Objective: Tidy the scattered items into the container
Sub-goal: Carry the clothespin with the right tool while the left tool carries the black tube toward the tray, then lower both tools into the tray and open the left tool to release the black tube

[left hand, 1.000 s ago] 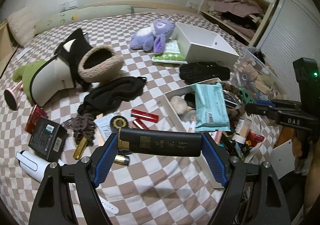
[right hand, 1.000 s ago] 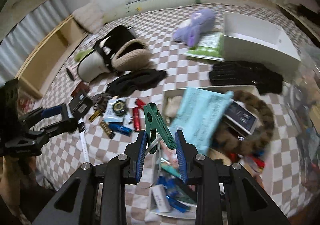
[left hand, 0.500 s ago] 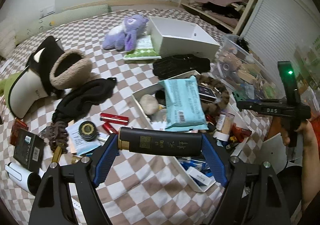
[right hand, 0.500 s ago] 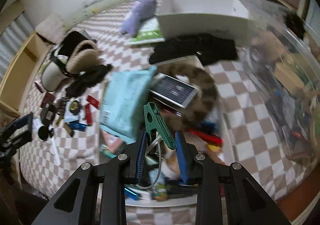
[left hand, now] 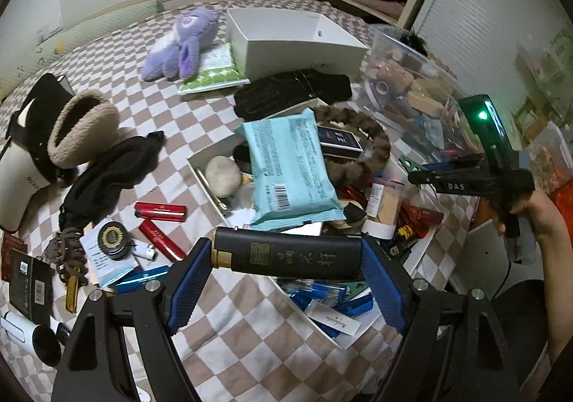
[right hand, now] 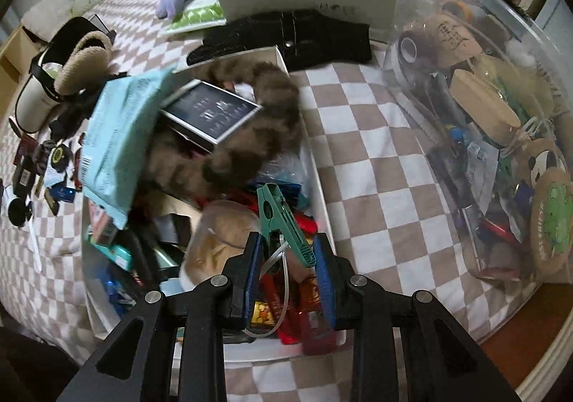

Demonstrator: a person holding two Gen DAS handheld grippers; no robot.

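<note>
Both jaws grip: left gripper (left hand: 286, 258) clamps a rigid, smooth black tube (left hand: 286, 253) endwise; right gripper (right hand: 286, 258) pinches a light green clip (right hand: 283, 223) over the tray (right hand: 318, 194).

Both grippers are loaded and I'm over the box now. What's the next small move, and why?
Probably open the right gripper: its green clip already hangs above the crowded white box, so it should drop in. The left gripper's black tube sits over the near rim.
</note>
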